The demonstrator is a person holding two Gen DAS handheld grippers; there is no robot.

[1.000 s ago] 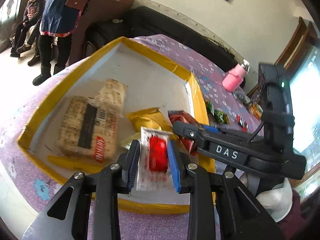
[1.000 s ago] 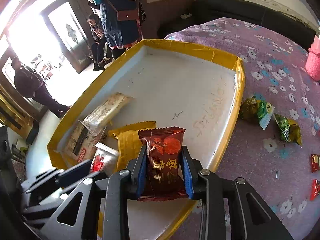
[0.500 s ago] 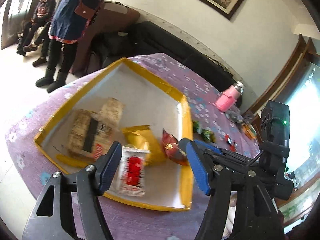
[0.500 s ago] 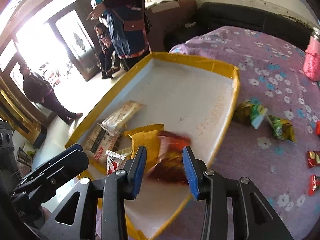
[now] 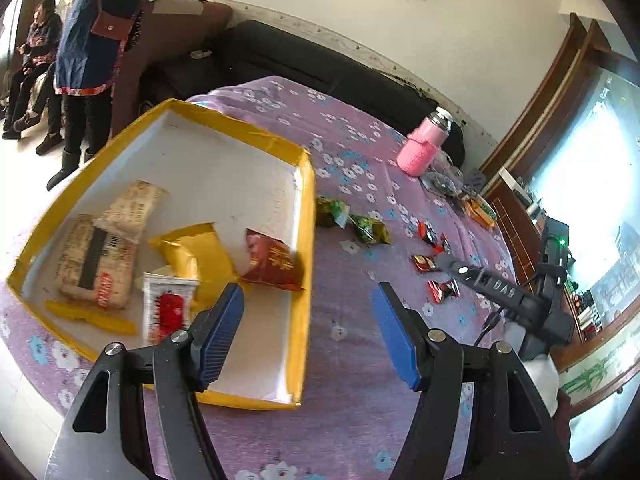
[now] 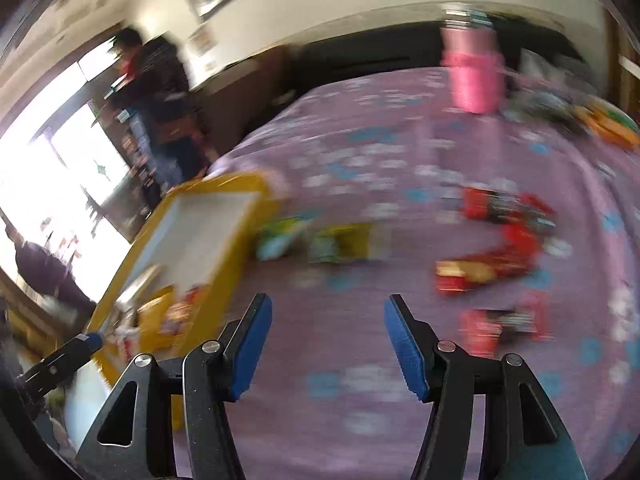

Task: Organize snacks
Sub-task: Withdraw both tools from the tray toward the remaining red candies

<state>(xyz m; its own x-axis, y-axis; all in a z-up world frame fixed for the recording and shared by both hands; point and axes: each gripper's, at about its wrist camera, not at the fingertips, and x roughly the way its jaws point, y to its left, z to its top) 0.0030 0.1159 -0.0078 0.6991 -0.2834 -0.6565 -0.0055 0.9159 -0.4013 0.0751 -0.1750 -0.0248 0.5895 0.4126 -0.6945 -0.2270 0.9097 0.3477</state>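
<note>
A yellow-rimmed white tray (image 5: 306, 216) holds several snacks: a dark red packet (image 5: 272, 262), a yellow packet (image 5: 198, 254), a white packet with a red centre (image 5: 166, 312) and two beige bars (image 5: 100, 264). My left gripper (image 5: 308, 334) stands open and empty over the tray's right rim. Two green packets (image 5: 348, 220) and small red candies (image 5: 434, 264) lie on the purple cloth to the right. In the blurred right wrist view my right gripper (image 6: 328, 350) hangs over bare cloth, jaws opening, nothing between them; the red candies (image 6: 488, 264) and green packets (image 6: 320, 240) lie ahead, the tray (image 6: 256, 188) at left.
A pink bottle (image 5: 424, 146) stands at the table's far side, with more wrappers (image 5: 476, 206) near it. A black sofa (image 5: 320, 68) runs behind the table. People stand and sit at the far left (image 5: 88, 40). The right gripper's body (image 5: 500, 288) shows at right.
Both grippers let go of their packets, which now lie in the tray. The left gripper opened and drew back to the right. The right gripper swung right, away from the tray, over the cloth.
</note>
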